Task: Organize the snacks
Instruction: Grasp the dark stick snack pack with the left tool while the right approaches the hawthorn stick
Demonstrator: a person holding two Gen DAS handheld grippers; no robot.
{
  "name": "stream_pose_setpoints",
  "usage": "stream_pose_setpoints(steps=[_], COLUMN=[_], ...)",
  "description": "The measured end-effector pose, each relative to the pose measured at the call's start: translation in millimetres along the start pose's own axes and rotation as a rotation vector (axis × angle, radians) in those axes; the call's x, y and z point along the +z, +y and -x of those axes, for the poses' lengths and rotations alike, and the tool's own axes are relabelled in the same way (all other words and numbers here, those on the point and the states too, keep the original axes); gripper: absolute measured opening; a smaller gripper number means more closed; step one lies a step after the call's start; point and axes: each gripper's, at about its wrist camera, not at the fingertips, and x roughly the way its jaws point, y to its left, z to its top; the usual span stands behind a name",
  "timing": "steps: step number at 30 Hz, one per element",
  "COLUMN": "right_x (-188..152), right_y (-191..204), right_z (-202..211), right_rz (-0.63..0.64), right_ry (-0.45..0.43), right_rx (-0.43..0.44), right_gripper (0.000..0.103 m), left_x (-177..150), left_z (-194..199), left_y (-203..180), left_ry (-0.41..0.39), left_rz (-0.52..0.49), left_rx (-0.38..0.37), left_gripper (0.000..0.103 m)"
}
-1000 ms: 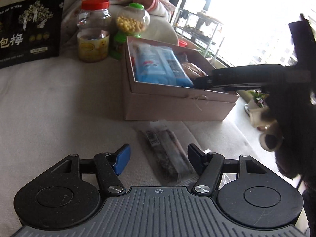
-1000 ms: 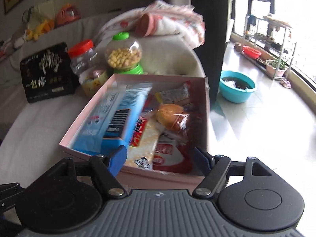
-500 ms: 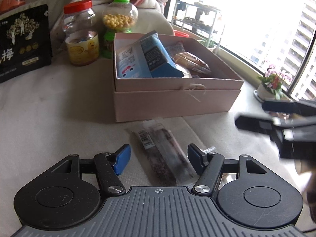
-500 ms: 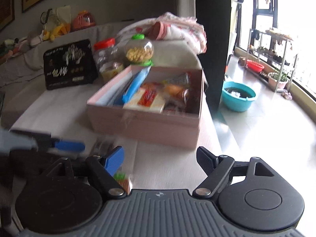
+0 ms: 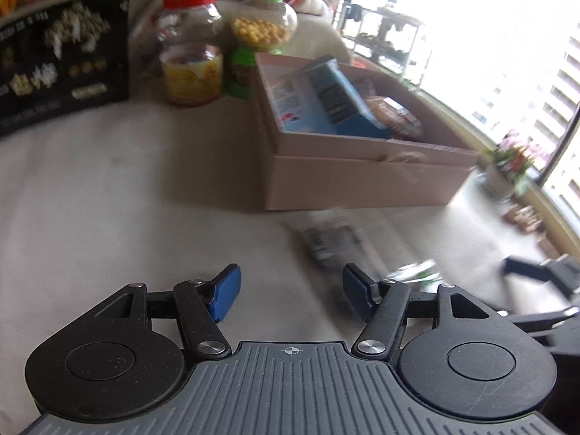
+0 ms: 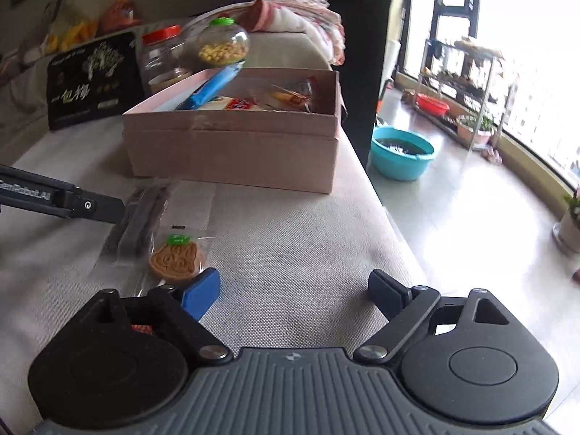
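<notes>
**Two loose packets left in front of the box, both claws empty**

The pink box [image 6: 232, 152] is seen on the pale cloth-covered surface [image 6: 308, 239], already stocked with a blue packet [image 6: 210, 88] and other wrapped snacks. Just in front of it two items are still out: a dark bar in clear wrap [image 6: 139, 223], its long axis running toward the box, and a round biscuit packet [image 6: 175, 259] lying just beside the bar's near end.

The right claw [image 6: 291, 295] is held wide, its jaws having just been opening, and nothing is caught between them. The biscuit is placed to the left of its gap, tucked against the blue left fingertip [image 6: 201, 293], so a shift leftward is judged necessary before any closing. The left claw [image 5: 290, 291] is also spread and empty; the bar [image 5: 326, 246] lies ahead and slightly right of its opening.

By position, the right claw is judged nearer the biscuit, the left nearer the bar. In the left view the bar is smeared by blur, and the biscuit's near edge is cut off by the right claw's finger.
</notes>
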Motion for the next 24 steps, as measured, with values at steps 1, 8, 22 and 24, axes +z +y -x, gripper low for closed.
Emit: stream_pose_setpoints(steps=[1,8,22,24], right_x=[-1,-9,-5,-5], right_y=[-3,-2,-1,3], right_z=[0,6,13,16], right_rz=[-0.019,-0.014,-0.046,-0.037], right_ry=[-0.003,-0.033,-0.008,-0.002], right_rx=[0.007,-0.010,0.039,0.057], right_gripper=[0.091,0.091,0.091,0.091], left_x=[2,13,-16,-27], left_z=[-1,-33,3,17], left_y=[-3,-42,-21,-14], left_ry=[0.007,0.030,0.046,0.055], left_rz=[0.016,-0.113,-0.128,-0.122], left_rx=[-0.035,0.040,-0.004,-0.023], left_gripper=[0.068,0.062,0.044,0.044])
